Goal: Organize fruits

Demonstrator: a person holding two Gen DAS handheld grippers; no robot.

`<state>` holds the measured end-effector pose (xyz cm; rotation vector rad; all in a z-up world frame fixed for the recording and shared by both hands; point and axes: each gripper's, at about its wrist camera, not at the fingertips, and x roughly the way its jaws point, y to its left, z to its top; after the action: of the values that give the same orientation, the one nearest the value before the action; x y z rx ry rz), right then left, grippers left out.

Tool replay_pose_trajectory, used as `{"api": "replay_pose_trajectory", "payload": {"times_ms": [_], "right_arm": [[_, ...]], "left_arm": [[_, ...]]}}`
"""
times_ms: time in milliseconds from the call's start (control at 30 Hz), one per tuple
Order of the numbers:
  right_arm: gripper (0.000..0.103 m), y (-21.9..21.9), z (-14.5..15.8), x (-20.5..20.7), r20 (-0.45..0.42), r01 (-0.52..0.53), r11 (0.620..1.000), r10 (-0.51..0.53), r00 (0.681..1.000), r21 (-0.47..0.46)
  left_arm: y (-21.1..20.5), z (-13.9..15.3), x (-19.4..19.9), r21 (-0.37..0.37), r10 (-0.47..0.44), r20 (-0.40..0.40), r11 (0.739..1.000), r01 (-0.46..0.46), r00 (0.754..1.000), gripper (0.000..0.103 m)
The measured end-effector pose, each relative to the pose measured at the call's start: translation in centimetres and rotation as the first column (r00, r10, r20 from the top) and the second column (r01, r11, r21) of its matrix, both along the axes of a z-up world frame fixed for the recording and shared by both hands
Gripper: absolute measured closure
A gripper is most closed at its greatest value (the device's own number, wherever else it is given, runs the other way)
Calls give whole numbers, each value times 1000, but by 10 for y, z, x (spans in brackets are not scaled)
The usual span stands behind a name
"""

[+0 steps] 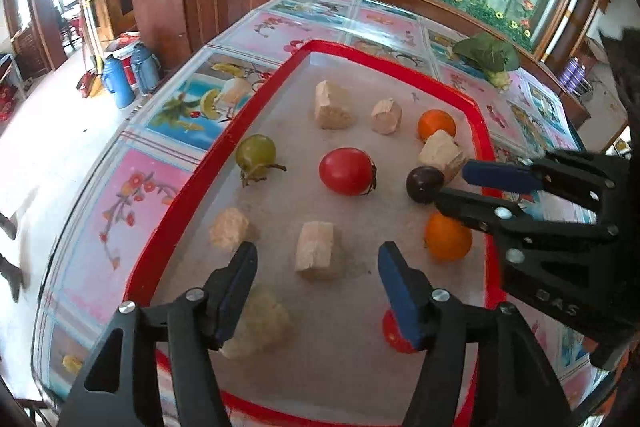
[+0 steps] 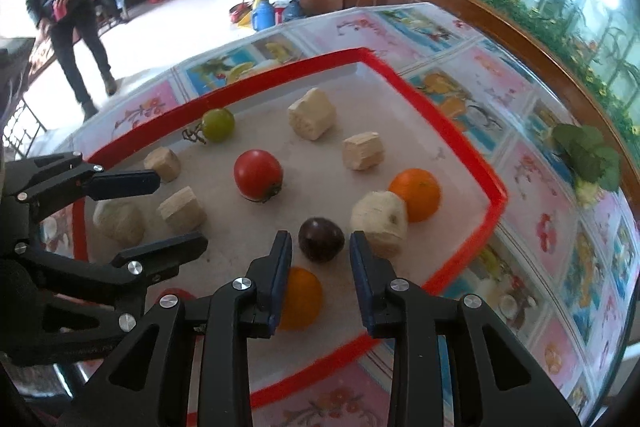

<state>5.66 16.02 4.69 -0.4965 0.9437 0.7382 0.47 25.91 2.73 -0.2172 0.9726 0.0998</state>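
The small dark purple round fruit [image 2: 321, 239] is lying on the red-rimmed tray [image 2: 460, 131], just ahead of the right hand-held gripper [image 2: 320, 247], whose jaws are standing apart, gripping nothing. The left hand-held gripper [image 1: 316, 267] is hanging released too. Smooth and soft, it needs gentle pinching across its middle.

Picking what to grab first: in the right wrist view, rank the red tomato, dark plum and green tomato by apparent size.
1. red tomato
2. dark plum, though it lies nearer the camera
3. green tomato, farthest away, so unsure

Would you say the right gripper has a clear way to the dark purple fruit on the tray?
Probably yes: the dark purple fruit lies just ahead of the right gripper, nothing between them, though a beige chunk crowds one side.
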Motion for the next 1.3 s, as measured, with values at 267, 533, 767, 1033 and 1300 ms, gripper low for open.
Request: {"api": "replay_pose_trajectory", "payload": {"times_ms": [267, 533, 767, 1033, 1300], "right_arm": [[64, -44, 28, -34, -31, 88, 993, -86, 996, 75], [16, -91, 35, -95, 11, 165, 982, -167, 986, 93], [11, -107, 20, -111, 8, 259, 965, -260, 966, 34], [10, -110, 14, -117, 43, 232, 972, -230, 972, -47], [10, -106, 2, -114, 15, 202, 975, -201, 979, -90]], "left_arm": [[-17, 29, -47, 57, 174, 67, 982, -178, 982, 15], [-51, 32, -105, 96, 245, 109, 962, -256, 963, 4], [-63, 24, -122, 141, 284, 91, 945, -295, 954, 1], [-79, 17, -129, 224, 267, 25, 938, -266, 963, 0], [-69, 15, -123, 260, 194, -41, 949, -177, 980, 0]]}}
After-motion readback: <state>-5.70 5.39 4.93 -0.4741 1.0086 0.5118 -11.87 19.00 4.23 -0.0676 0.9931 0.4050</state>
